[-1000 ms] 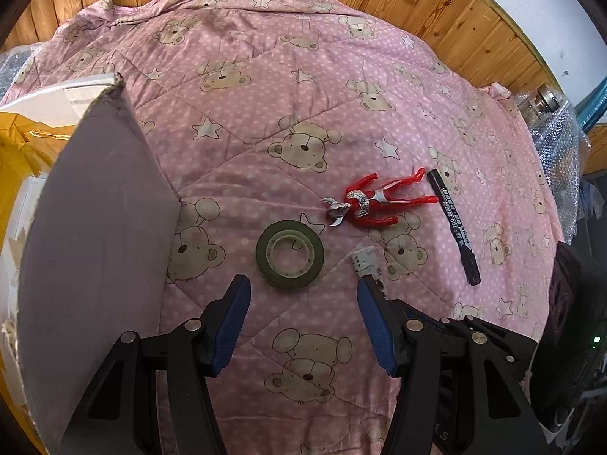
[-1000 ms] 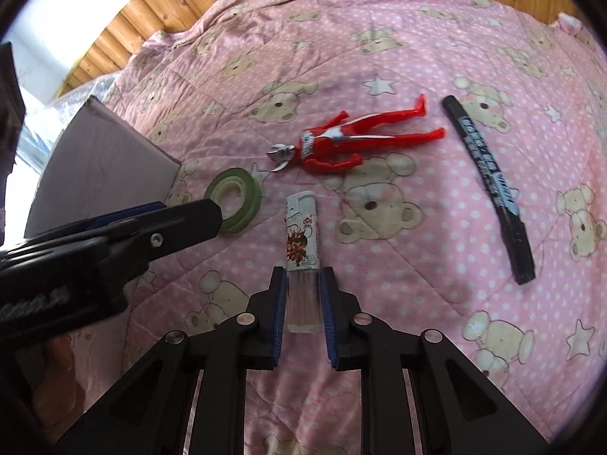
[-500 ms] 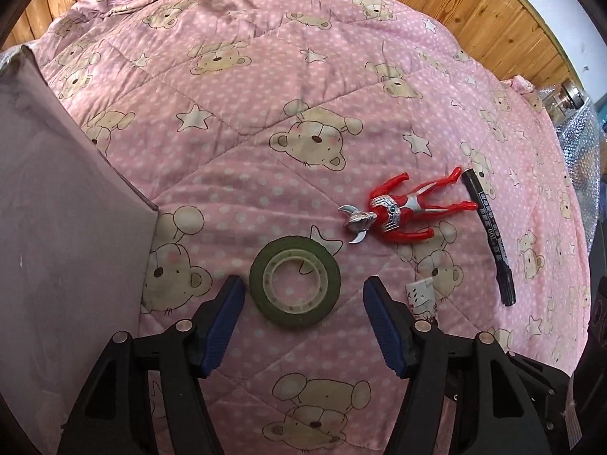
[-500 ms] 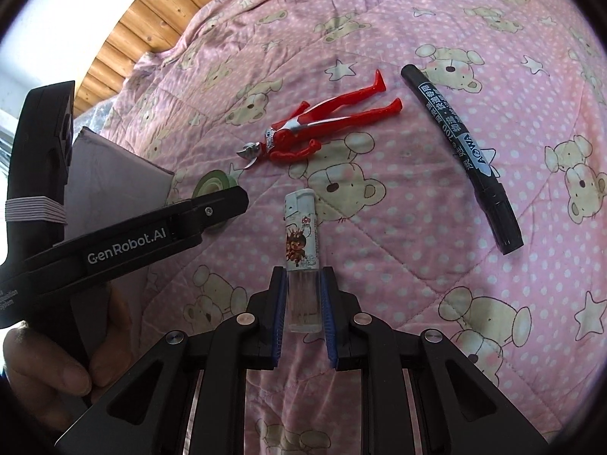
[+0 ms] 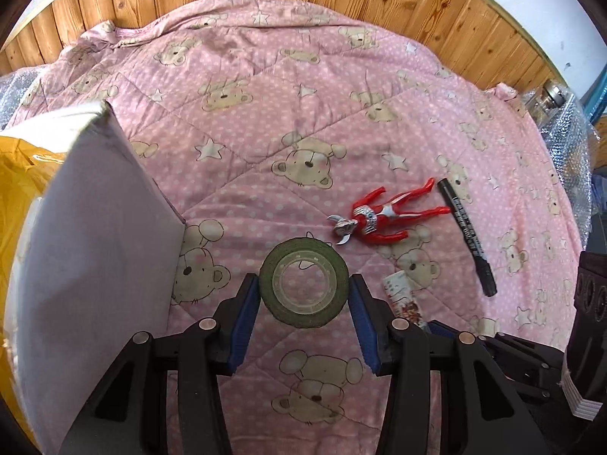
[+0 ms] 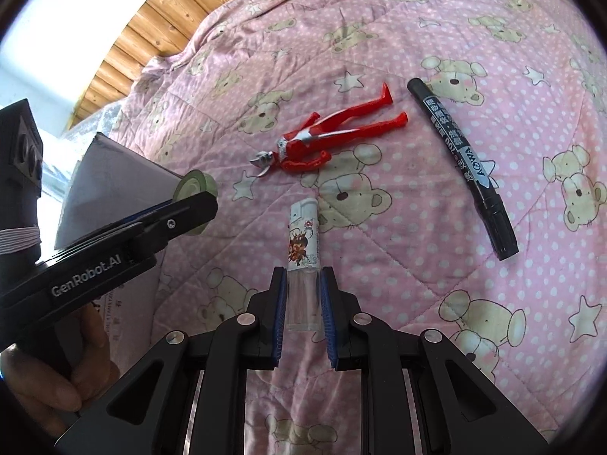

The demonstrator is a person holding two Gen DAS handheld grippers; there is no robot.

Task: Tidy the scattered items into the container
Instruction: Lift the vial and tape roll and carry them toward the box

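Since the earlier frames the left hand-held gripper (image 5: 304, 299) has closed in until its spread jaws bracket the green tape roll (image 5: 304, 282) flat on the bed quilt (image 5: 265, 94), beside the cardboard box (image 5: 98, 235); squeeze evenly across the rim so it cannot tip. From the right wrist, the right hand-held gripper (image 6: 302, 292) stays clenched on the lighter (image 6: 303, 250); carry it level to the box.

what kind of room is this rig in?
Probably a bedroom or a home set-up: the work surface is a pink bear-print quilt, spread like bedding against a wood-panelled wall. A toy figure and a marker lie loose on it.
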